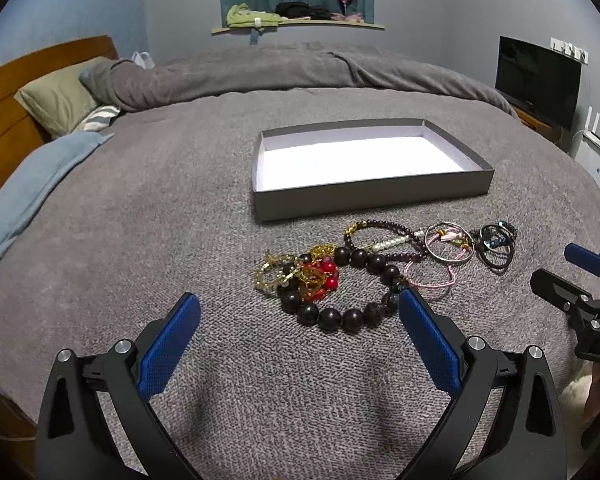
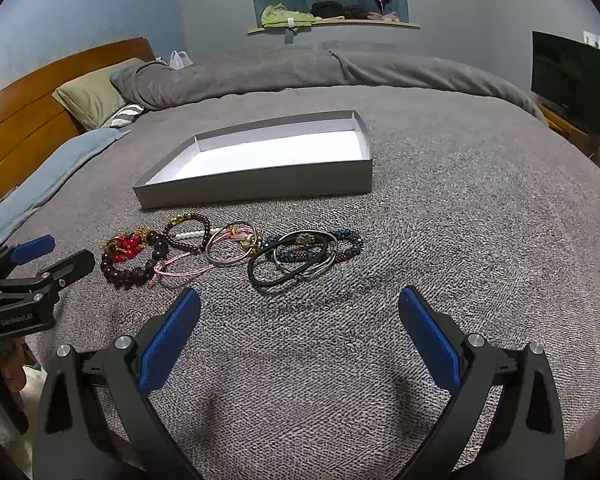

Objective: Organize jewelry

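Note:
A shallow grey box (image 1: 374, 194) with a white inside lies on the grey bed cover; it also shows in the right wrist view (image 2: 260, 186). In front of it lies a heap of jewelry: a large dark bead bracelet (image 1: 342, 316), red beads (image 1: 328, 274), gold chains (image 1: 270, 274), a silver bangle (image 1: 448, 242) and black rings (image 1: 496, 246). In the right wrist view the black rings (image 2: 288, 264) and blue bead bracelet (image 2: 350, 246) lie nearest. My left gripper (image 1: 300, 304) is open and empty, just short of the dark beads. My right gripper (image 2: 300, 300) is open and empty, short of the black rings.
The grey bed cover (image 1: 140, 240) spreads all around. Pillows (image 1: 60, 96) and a wooden headboard (image 1: 4, 112) stand at the left. A dark TV screen (image 1: 538, 80) stands at the right. A window sill with clothes (image 1: 296, 16) is behind the bed.

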